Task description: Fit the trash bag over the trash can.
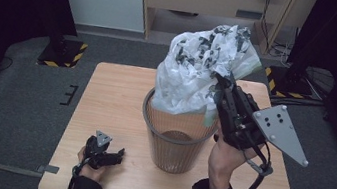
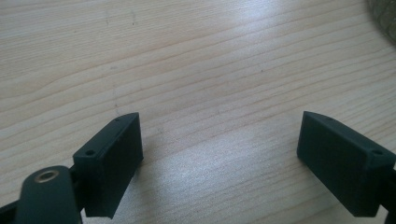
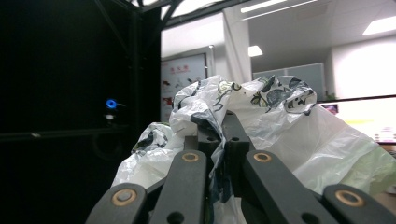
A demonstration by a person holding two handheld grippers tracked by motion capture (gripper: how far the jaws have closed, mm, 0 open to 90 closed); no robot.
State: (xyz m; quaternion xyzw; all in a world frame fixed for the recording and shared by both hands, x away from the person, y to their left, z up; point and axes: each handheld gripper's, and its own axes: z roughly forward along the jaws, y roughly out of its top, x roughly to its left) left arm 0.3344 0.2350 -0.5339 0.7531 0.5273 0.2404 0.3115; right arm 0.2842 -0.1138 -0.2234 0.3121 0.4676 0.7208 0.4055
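A brown mesh waste basket (image 1: 175, 143) stands in the middle of the wooden table (image 1: 110, 96). A white plastic bag (image 1: 200, 66) with dark print bulges up out of its top. My right gripper (image 1: 222, 85) is raised beside the basket's right rim and is shut on a fold of the white plastic bag (image 3: 280, 126), its jaws pressed together with plastic pinched between them. My left gripper (image 1: 119, 154) rests low on the table at the front left, apart from the basket. It is open, with bare wood between its fingers (image 2: 114, 154).
The basket's mesh edge (image 2: 385, 18) shows at the top right corner of the left gripper view. Dark curtains flank the table. Black stands with yellow striped bases (image 1: 64, 53) sit on the grey floor behind. A wooden cabinet (image 1: 211, 0) stands at the back.
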